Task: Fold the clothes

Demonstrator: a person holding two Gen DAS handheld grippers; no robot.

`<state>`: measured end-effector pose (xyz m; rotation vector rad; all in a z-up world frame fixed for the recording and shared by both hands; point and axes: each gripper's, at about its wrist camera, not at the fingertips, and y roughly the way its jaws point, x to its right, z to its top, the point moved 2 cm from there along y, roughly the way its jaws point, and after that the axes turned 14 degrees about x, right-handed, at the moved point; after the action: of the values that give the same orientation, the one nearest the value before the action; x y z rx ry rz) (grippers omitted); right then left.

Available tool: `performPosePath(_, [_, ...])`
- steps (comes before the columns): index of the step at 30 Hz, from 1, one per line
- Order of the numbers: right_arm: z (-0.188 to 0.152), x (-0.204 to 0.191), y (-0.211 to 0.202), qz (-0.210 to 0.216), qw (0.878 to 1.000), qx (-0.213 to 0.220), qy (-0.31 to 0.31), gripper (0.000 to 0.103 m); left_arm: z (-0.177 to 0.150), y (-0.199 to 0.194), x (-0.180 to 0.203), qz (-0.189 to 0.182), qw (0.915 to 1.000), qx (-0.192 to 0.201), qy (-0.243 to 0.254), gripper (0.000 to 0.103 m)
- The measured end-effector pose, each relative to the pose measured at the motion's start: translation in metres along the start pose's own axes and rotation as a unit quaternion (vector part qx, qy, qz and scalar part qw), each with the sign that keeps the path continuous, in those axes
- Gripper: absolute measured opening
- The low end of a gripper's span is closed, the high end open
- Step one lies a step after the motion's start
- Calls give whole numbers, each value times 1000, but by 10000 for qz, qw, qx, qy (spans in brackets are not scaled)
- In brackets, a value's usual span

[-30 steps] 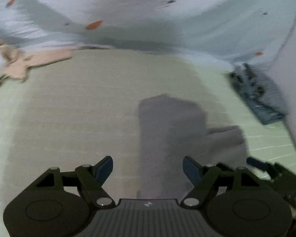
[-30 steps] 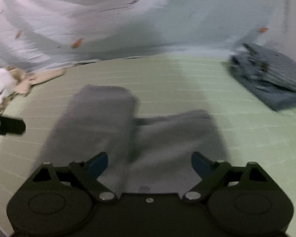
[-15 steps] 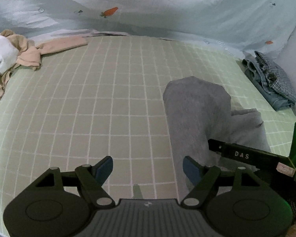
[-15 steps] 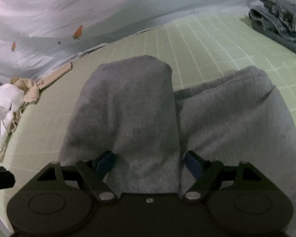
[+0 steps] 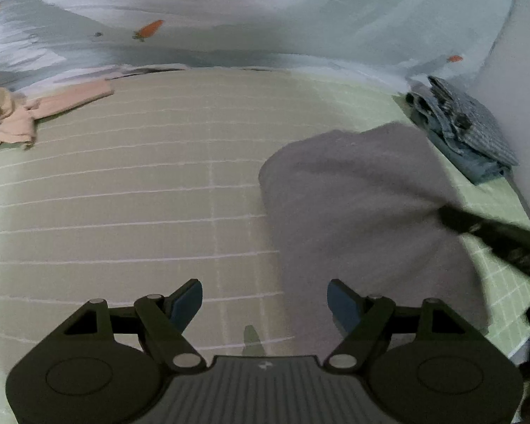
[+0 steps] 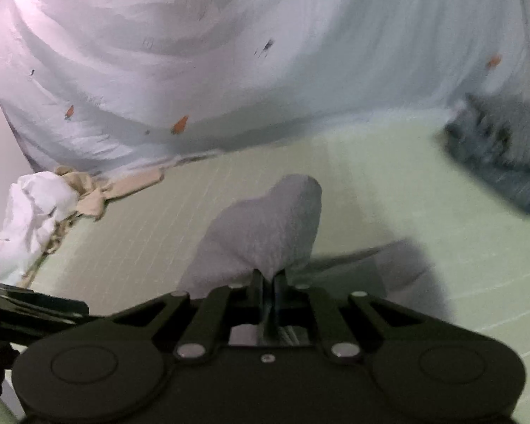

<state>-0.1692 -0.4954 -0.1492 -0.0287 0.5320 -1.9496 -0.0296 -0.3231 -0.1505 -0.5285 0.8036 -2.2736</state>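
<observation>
Trousers (image 6: 265, 226): my right gripper (image 6: 269, 282), spread a second ago, now pinches them. Left gripper (image 5: 265, 302) stays spread, empty. Folding can start.

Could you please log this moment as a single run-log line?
task: fold clothes | right tool: shut on grey garment | left tool: open, empty, over green checked sheet | folded pile: far right

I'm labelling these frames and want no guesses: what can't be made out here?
- Grey fleece garment: type unclear; near end hidden behind the right gripper, shut on it.
- Folded blue denim and checked clothes: motion-blurred in the right wrist view.
- Right gripper in the left wrist view: a dark smear, cut off by the edge.
</observation>
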Motion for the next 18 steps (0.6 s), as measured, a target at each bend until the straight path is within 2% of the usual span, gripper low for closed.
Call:
performPosePath(2, [12, 10, -14, -187, 9995, 111, -213, 6, -4, 6, 11, -81, 9999, -62, 50, 79])
performPosePath(4, [11, 27, -23, -406, 9982, -31, -444, 6, -8, 13, 22, -163, 9997, -160, 87, 79])
performPosePath(6, [-4, 47, -19, -608, 9952, -455, -624, 7, -15, 20, 32, -269, 9992, -304, 26, 79])
performPosePath(9, [-36, 80, -5, -995, 9891, -998, -419, 13, -25, 26, 46, -291, 9985, -468, 57, 79])
performPosePath(11, [-47, 93, -6, -1198, 9864, -1116, -157, 24, -30, 30, 51, -206, 9983, -529, 98, 79])
performPosePath(12, [-47, 94, -9, -1205, 9871, -1050, -37, 41, -32, 32, 52, -171, 9982, -571, 58, 79])
performPosePath(13, [-46, 95, -11, -1208, 9878, -980, 82, 50, -33, 34, 53, -137, 9980, -612, 18, 79])
performPosePath(15, [-46, 97, -14, -1139, 9885, -955, 275, 52, -36, 38, 54, -64, 9976, -685, -102, 80])
performPosePath(17, [-47, 95, -13, -1028, 9889, -1024, 328, 63, -37, 41, 55, 59, 9975, -682, -186, 81])
performPosePath(18, [-48, 96, -11, -991, 9895, -1019, 272, 72, -37, 42, 55, 130, 9975, -657, -207, 83])
